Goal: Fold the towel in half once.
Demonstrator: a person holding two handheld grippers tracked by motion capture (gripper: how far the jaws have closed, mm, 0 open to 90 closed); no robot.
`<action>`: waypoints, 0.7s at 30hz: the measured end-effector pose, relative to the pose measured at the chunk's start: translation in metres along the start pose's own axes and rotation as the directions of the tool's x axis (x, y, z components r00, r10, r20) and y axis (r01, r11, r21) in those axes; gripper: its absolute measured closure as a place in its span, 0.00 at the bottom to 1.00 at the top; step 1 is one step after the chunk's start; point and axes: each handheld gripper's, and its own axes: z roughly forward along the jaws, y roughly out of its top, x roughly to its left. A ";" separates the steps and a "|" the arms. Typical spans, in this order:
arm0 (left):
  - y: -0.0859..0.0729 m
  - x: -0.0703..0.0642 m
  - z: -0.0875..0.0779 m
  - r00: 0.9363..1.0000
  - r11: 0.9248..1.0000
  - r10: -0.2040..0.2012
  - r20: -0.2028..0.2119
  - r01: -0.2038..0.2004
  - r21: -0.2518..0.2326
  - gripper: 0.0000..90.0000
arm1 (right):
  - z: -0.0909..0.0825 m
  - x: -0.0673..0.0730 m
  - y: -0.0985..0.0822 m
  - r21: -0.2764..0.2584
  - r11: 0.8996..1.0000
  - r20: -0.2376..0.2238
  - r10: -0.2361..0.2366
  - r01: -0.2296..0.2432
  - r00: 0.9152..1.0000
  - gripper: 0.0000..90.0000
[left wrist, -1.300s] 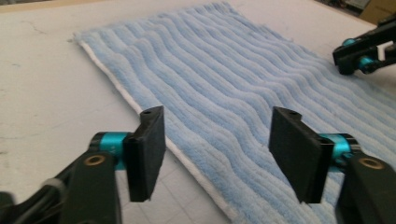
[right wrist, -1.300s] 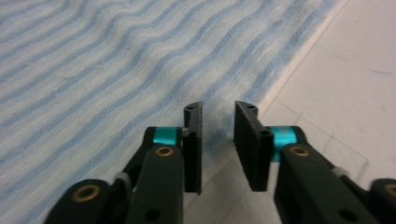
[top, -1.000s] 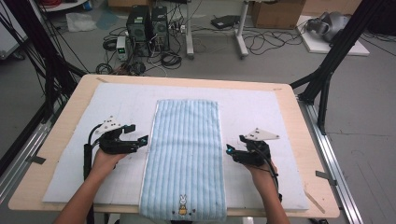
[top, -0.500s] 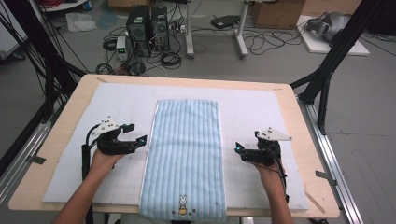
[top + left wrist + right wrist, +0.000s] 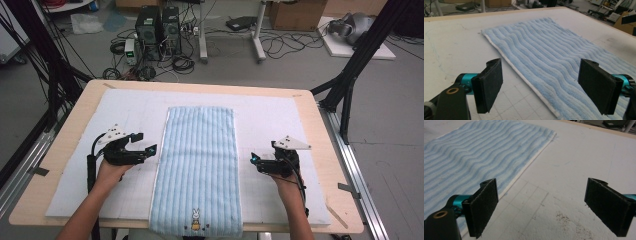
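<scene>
lying flat and unfolded, the towel [image 5: 200, 165] awaits folding, with left tongs [image 5: 148, 150] and right tongs [image 5: 256, 162] apart beside its long edges, gripping nothing.

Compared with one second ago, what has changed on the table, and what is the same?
The right hand-held gripper drew back from the towel's right edge toward the table's right side; its jaws have just been opening, with nothing between them. The left hand-held gripper and the towel stayed as they were.
</scene>
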 end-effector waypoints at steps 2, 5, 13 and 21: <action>0.000 0.000 0.001 1.000 1.000 -0.004 -0.010 0.004 0.003 0.23 | 0.000 0.000 0.000 0.004 1.000 -0.003 0.003 -0.003 1.000 0.12; -0.001 0.001 0.003 1.000 1.000 -0.015 -0.021 0.015 0.008 0.24 | 0.000 0.000 0.000 0.005 1.000 -0.008 -0.003 0.003 1.000 0.12; 0.001 0.009 0.009 0.998 0.999 -0.038 -0.054 0.038 0.013 0.26 | 0.001 -0.002 -0.001 0.013 1.000 -0.020 0.014 -0.013 1.000 0.12; 0.018 0.021 0.030 0.995 0.997 -0.060 -0.084 0.063 0.034 0.29 | 0.003 -0.003 -0.002 0.018 1.000 -0.023 0.025 -0.024 0.999 0.12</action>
